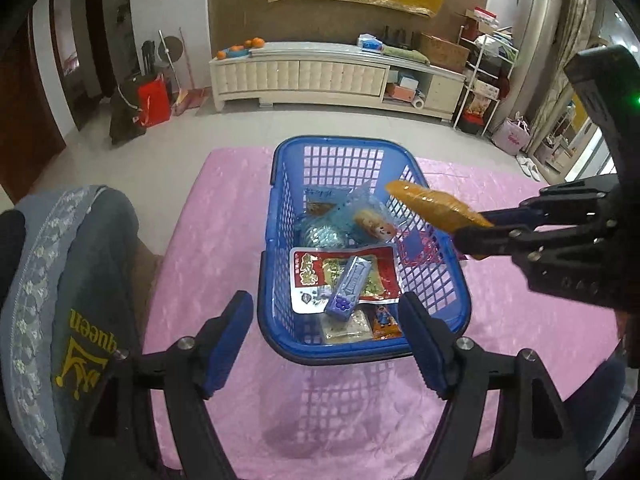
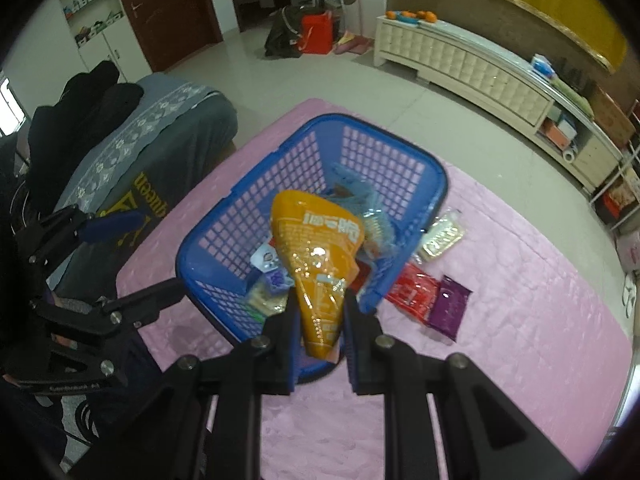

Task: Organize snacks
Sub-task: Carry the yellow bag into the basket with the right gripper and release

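The right tongs grip an orange packet by its lower end, pads pressed on both sides, and hold it in the air over the blue basket. In the left view the same packet juts out from the right tongs above the basket's right wall. The left tongs stand wide open with nothing between them, poised above the near rim of the basket. The basket sits on a pink cloth covering the desk. Inside lie a red-and-white packet, a purple bar resting across it, a light blue packet, and smaller snacks at the near end. Outside the basket, on the cloth to its right, lie a clear packet, a red packet and a purple packet, the last two just beside each other. A grey cushion with yellow lettering lies at the desk's left edge.
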`<action>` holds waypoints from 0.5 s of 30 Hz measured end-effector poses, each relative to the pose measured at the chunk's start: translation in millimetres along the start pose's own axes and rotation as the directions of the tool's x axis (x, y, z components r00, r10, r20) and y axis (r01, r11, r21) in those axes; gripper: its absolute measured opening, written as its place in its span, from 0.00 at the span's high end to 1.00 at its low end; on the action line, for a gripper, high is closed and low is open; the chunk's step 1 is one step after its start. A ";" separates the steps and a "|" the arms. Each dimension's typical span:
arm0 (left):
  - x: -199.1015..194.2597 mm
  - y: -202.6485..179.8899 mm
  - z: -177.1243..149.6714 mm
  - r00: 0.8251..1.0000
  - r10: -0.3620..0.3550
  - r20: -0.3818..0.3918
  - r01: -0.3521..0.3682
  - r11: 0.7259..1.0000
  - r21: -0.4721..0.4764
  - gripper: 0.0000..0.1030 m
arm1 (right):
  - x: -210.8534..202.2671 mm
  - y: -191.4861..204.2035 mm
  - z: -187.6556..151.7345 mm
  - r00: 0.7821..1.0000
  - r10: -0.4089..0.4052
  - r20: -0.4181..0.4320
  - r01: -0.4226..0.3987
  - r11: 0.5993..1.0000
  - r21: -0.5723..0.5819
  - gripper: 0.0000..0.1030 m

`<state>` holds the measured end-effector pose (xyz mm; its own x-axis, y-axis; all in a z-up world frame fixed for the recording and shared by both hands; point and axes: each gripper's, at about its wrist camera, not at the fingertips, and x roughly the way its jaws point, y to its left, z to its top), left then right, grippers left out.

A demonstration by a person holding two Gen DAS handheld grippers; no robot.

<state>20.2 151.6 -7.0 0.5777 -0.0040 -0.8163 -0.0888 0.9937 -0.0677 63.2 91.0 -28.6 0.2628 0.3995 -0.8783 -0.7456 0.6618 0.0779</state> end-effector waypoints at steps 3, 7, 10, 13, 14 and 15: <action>8.1 6.9 -0.7 1.000 0.004 -0.009 -0.005 1.000 -0.012 0.29 | 16.7 4.6 4.8 1.000 -0.003 -0.028 0.002 1.000 -0.008 0.78; 18.9 20.6 -2.7 1.000 -0.006 -0.025 0.005 0.999 -0.043 0.29 | 36.1 8.2 10.9 0.998 -0.030 -0.062 0.029 0.999 -0.021 0.78; 23.7 27.4 -6.0 0.999 0.008 -0.035 -0.009 0.999 -0.051 0.29 | 51.0 7.7 15.3 0.995 -0.040 -0.090 0.039 0.999 -0.012 0.78; 27.0 33.8 -9.9 0.999 0.002 -0.040 -0.005 0.998 -0.060 0.29 | 59.6 11.4 18.1 0.993 -0.068 -0.092 0.067 0.998 -0.023 0.77; 27.3 35.4 -10.8 0.999 0.004 -0.040 -0.007 0.998 -0.062 0.29 | 60.4 14.1 18.3 0.992 -0.088 -0.090 0.085 0.996 -0.038 0.77; 27.6 36.6 -11.6 0.999 0.006 -0.041 -0.009 0.998 -0.063 0.29 | 60.9 17.2 18.3 0.990 -0.106 -0.089 0.101 0.993 -0.055 0.76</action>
<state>23.5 186.6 -38.6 0.5433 -0.0024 -0.8395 -0.1450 0.9847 -0.0967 77.6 138.3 -72.1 0.2849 0.2693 -0.9199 -0.7480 0.6626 -0.0377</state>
